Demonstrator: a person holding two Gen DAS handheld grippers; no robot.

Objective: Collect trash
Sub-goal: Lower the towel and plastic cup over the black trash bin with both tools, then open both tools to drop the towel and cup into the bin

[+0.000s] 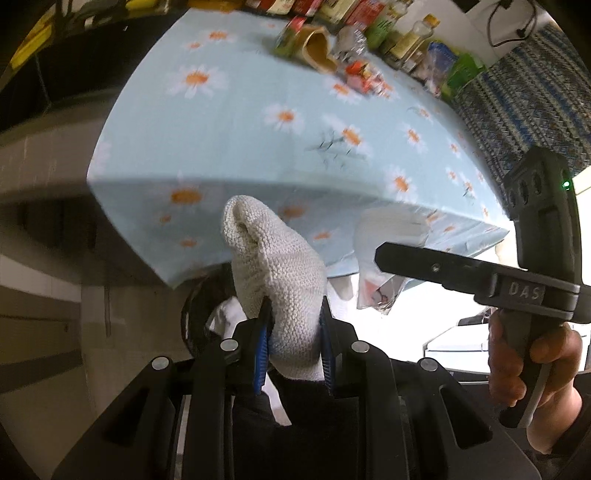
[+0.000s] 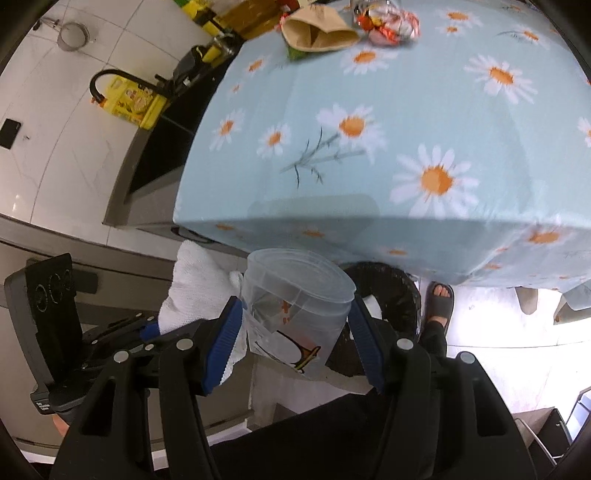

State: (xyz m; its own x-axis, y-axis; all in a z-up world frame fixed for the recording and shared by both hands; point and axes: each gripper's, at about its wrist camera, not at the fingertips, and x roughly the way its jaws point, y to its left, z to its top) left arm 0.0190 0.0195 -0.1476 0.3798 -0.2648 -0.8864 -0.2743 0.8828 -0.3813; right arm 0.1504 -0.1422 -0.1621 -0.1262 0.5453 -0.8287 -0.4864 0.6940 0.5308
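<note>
One readable mark, "DAS", on right gripper (image 1: 384,254) arm

Blue daisy-print cloth (image 2: 406,122) draped over the worktop. Row of bottles and packets (image 1: 369,22) along its far edge, blurred. Yellow box (image 2: 135,103) left of the worktop, beside a black curved tap (image 2: 107,77). White floor tiles (image 2: 44,147). Blue patterned fabric (image 1: 524,92) off to the right. Sandalled foot (image 2: 439,299) on the floor.

A worktop under a pale blue daisy-print cloth (image 2: 424,122) stands beside glossy white floor tiles (image 2: 55,155) and a dark cabinet (image 2: 155,162).
</note>
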